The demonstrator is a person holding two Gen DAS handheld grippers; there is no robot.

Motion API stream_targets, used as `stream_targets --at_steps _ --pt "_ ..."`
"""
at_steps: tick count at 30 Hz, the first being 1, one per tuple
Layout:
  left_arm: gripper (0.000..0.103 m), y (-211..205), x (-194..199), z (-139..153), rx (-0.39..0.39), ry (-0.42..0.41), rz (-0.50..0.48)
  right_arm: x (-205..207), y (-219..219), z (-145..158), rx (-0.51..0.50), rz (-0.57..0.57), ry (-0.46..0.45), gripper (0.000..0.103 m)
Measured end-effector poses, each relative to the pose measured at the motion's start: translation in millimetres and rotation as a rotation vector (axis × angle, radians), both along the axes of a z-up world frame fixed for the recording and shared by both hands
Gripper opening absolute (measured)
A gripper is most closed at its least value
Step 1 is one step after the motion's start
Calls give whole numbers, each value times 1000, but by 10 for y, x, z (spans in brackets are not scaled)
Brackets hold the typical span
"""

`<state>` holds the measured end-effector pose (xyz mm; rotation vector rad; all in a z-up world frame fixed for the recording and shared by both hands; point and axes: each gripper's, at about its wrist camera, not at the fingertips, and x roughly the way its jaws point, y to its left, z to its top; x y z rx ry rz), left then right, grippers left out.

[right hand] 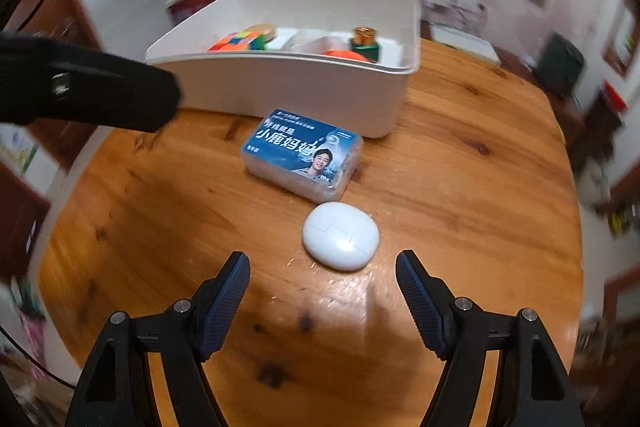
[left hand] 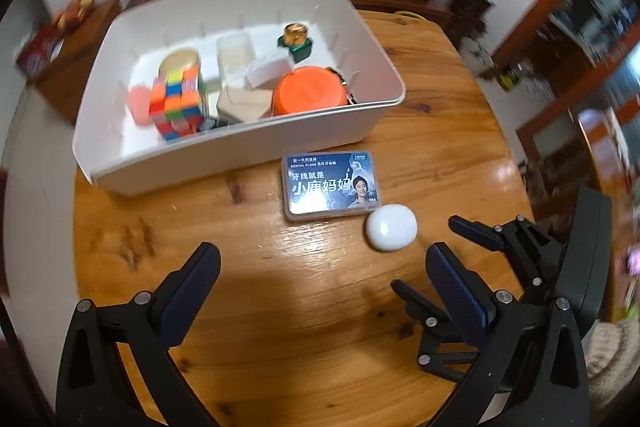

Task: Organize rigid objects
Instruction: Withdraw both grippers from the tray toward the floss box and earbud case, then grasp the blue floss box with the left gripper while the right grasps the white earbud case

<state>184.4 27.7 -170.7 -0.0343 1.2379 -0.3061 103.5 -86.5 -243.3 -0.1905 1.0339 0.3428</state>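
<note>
Both tools stand with their jaws apart and nothing between them. Left wrist view: the left tool point(left hand: 320, 267) hangs over bare wooden worktop point(left hand: 280, 307), varnished and glossy, with dark knots. Ahead of it a flat rectangular floss box point(left hand: 330, 185) lies label up, just in front of the white plastic bin point(left hand: 240, 147), and a white earbud case point(left hand: 392, 227) lies just beside the box's near right corner; whether the two touch cannot be told. The right tool point(left hand: 432, 255) shows at the lower right of this view, close to the earbud case. The bin already holds a colour cube point(left hand: 178, 103), an orange lid point(left hand: 310, 95), a small green bottle with a gold cap point(left hand: 296, 41), a tin and some pale boxes. Right wrist view: the right tool point(right hand: 323, 267) points down at the earbud case point(right hand: 341, 235), which sits just ahead of the open jaws and a little right of centre, with the floss box point(right hand: 302, 157) beyond it and the bin point(right hand: 280, 83) behind. Judgement on handling: the earbud case is a smooth, rounded, hard plastic pebble, probably light and slippery; its curved shell could squirt out of the ribbed pads, so hold should be taken across its narrower width, low and square at the widest line. The floss box is stiff, thin-walled clear plastic with flat sides, likely light, and best gripped across its short sides.
</note>
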Motion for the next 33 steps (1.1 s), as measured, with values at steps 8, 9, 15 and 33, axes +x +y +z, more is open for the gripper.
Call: stream_targets --at_steps 8,9,15,33 --pt "102 49 81 -150 -33 9 170 260 -160 -218 -4 190 -32 76" --pt "102 65 90 -161 -31 10 185 280 -163 -242 -2 212 -32 76" --pt "102 147 133 -225 -5 19 249 353 -153 -351 32 307 -24 61" --pt "102 68 217 -409 23 39 269 342 -72 -411 -11 557 -24 52"
